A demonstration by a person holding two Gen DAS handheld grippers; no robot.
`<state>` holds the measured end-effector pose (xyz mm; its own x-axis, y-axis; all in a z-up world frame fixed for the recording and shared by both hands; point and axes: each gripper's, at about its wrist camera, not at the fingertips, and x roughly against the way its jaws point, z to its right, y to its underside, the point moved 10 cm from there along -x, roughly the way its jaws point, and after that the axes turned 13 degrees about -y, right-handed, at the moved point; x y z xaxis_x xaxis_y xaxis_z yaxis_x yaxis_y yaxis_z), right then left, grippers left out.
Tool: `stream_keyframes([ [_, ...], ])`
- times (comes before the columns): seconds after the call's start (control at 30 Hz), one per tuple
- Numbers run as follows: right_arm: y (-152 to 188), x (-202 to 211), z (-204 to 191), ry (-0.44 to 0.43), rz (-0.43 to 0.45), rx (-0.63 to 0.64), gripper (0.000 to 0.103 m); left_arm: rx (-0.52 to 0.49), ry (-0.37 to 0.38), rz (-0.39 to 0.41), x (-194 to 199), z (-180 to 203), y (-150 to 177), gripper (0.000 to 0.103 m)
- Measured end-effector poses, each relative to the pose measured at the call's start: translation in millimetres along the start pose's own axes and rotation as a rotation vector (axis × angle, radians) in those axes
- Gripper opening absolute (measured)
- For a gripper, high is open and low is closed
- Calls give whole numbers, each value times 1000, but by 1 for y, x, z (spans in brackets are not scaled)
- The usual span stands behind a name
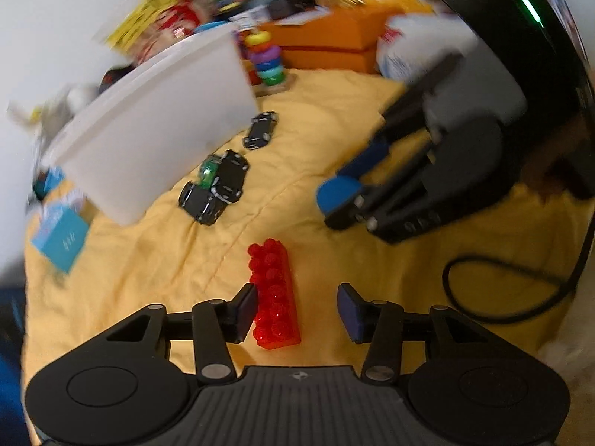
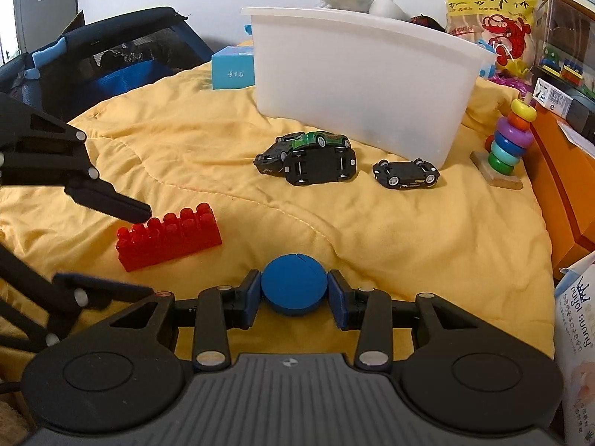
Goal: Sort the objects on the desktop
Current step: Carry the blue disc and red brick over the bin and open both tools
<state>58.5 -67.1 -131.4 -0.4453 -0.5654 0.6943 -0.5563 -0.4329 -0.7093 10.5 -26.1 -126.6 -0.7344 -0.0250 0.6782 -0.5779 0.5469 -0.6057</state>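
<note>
A red studded brick lies on the yellow quilt between the fingers of my left gripper. That gripper is open; its left pad touches the brick's side and the right pad stands apart. My right gripper is shut on a blue round disc, held just above the quilt to the right of the brick. Three upturned black toy cars and a green one lie in front of the white bin.
A ring stacker stands right of the bin, beside an orange box. A light blue box sits left of the bin. A black cable loops on the quilt. Snack bags and clutter line the back.
</note>
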Motion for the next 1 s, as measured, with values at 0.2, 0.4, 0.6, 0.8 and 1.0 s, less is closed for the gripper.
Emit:
stream_keyframes([
  [0.2, 1, 0, 0, 1, 7, -7, 42, 199, 24, -44, -13, -28, 4, 51],
  [0.4, 2, 0, 1, -1, 15, -26, 43, 289, 103, -105, -30, -23, 19, 50],
  [0.6, 3, 0, 1, -7, 29, -53, 42, 323, 132, -73, -28, -26, 19, 27],
  [0.8, -3, 8, 0, -9, 29, -80, 42, 381, 153, -36, -13, -37, 7, 27],
  [1.0, -31, 32, 9, 26, 104, -85, 42, 484, 150, 32, 5, -67, -20, 27],
])
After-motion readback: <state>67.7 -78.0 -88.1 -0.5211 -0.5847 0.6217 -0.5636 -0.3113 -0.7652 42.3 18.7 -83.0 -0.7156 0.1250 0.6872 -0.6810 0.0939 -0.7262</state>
